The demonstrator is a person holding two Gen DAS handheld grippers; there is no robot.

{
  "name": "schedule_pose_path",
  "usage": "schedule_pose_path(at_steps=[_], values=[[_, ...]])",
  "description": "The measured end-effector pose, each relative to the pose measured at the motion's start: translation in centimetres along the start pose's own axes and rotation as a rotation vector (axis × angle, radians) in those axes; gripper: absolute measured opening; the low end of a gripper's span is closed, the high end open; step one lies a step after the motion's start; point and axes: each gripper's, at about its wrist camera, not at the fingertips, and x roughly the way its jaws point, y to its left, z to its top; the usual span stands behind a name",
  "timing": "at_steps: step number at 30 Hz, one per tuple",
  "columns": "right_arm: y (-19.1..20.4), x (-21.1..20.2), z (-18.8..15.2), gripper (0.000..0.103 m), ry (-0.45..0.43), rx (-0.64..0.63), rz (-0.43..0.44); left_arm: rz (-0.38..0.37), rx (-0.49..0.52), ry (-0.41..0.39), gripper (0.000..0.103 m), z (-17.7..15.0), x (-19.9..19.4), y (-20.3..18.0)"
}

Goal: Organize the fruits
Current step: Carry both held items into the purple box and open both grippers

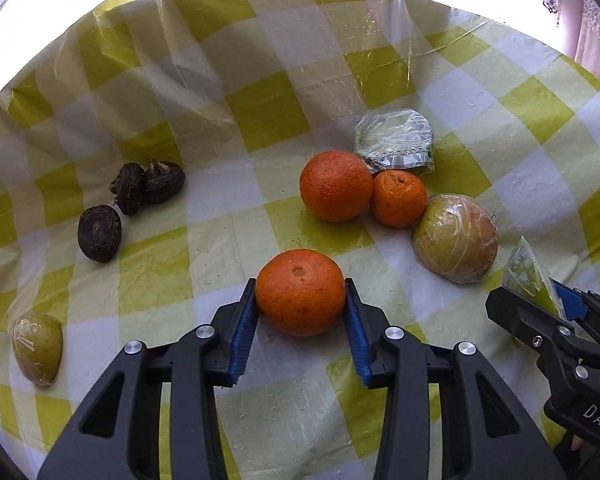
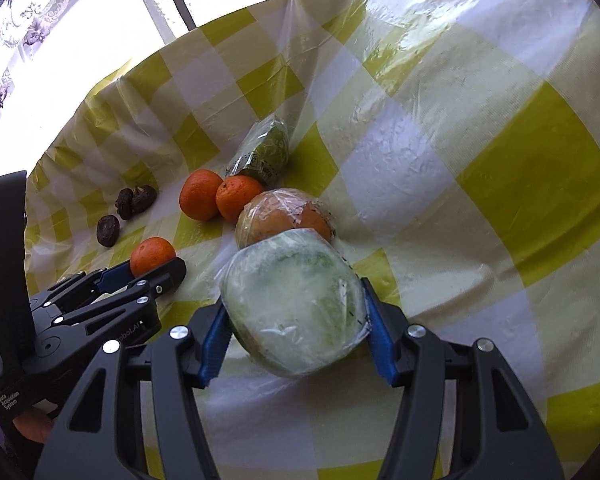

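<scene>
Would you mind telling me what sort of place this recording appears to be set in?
Probably a home dining or kitchen table: a yellow-checked tablecloth under clear plastic, loose oranges, and a floral curtain by a bright window.

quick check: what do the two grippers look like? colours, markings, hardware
Both match: the left gripper and right gripper have matte black plastic linkage arms with triangular cutouts, silver round pivot bolts, and blue ribbed pads on the fingers. The left gripper's body carries white print, "Data Acquisition System"; the right one shows "DAS". No cables visible. A fingertip shows; no sleeve.
</scene>
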Motion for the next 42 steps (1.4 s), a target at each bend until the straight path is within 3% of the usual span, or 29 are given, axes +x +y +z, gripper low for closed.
schedule_pose_path(at_steps=[9,17,24,29,36,42], values=[[-0.1,0.0,0.2,0.059,-0.01,0.002,0.012,0.027,-0.085,-0.027,0.039,-1.7,-1.9,1.6],[1.0,-1.6,-0.7,0.059,-0.051,-0.024,0.013,0.038,-0.165,-0.093,0.039,-9.0,-8.8,2.4],[4.1,-5.8,-6.3,0.059,-0.056,-0.029,0.071,0.06,-0.231,-0.126,0.039,-16.0,-14.9,3.7],[8.0,-8.9,-11.4,0.059,-0.047,-0.135,0.11,0.068,-0.25,-0.138,0.039,-19.8,-17.7,4.6],[12.4,-11.2,-15.7,0.059,-0.006,-0.266,0.15,0.087,-0.29,-0.162,0.039,-22.6,-20.2,5.8],[14.5,-12.1,-17.3,0.059,0.034,-0.302,0.198,0.126,-0.339,-0.189,0.039,-24.1,-22.7,7.6]])
